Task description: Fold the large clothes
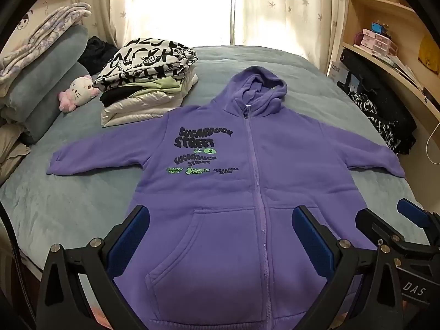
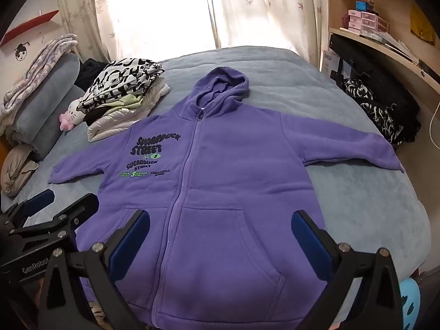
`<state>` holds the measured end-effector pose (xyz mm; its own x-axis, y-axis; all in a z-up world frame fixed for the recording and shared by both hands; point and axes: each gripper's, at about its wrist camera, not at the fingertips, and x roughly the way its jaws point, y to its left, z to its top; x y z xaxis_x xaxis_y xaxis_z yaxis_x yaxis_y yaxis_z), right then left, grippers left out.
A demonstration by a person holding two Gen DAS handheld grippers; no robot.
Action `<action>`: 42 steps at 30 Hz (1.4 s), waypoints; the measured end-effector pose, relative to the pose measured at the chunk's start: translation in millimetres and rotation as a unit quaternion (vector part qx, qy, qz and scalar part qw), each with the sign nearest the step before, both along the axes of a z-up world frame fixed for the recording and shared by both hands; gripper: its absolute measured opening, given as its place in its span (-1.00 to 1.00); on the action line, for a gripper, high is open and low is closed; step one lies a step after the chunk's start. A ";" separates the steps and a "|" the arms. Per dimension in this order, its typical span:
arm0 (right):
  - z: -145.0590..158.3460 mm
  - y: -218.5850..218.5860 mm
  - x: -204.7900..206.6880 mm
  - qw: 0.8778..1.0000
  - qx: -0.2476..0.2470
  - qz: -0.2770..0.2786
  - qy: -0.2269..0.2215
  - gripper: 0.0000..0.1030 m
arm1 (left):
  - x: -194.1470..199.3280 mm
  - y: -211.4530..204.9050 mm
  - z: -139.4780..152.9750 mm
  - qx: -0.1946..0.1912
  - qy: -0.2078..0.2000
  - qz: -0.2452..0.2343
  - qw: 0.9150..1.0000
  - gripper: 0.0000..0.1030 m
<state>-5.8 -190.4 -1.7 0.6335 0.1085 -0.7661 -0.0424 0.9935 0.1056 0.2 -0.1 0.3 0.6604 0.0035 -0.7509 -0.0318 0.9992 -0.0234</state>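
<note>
The purple hoodie (image 1: pixel 247 192) lies flat, front up and zipped, on the grey-blue bed (image 1: pixel 68 200), sleeves spread, hood toward the curtained window (image 1: pixel 178 5); I judge it thick fleece, soft, fairly heavy, not slippery, so I would pinch a cuff or shoulder seam; my left gripper (image 1: pixel 220 236) and right gripper (image 2: pixel 220 236) both hang wide over the hem, holding nothing; the plush cover may drag on the cloth; a folded stack (image 1: pixel 145 82) sits just beside the left sleeve, perhaps touching; shelves (image 2: pixel 385 35) stand at the right.
</note>
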 end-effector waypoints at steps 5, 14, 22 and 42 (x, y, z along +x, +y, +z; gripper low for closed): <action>0.8 -2.0 0.3 1.000 -0.001 -0.002 -0.001 1.00 | 2.0 -0.2 1.1 -0.005 -0.005 -0.002 1.000 0.98; -2.5 -1.4 -5.9 1.000 -0.001 -0.003 -0.002 1.00 | -17.5 -1.0 4.5 0.006 -0.009 0.000 1.000 0.98; -2.6 -4.3 -8.3 1.000 0.002 -0.006 -0.002 1.00 | -22.3 -2.7 6.4 0.009 -0.009 -0.001 1.000 0.98; -6.5 -4.2 -13.4 1.000 0.002 -0.012 0.005 1.00 | -24.2 -2.1 2.6 0.004 -0.002 0.000 1.000 0.98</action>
<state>-19.2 -194.6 -8.3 0.6289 0.0958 -0.7716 -0.0167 0.9938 0.1098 -24.0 -2.2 2.9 0.6631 0.0089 -0.7485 -0.0318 0.9994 -0.0163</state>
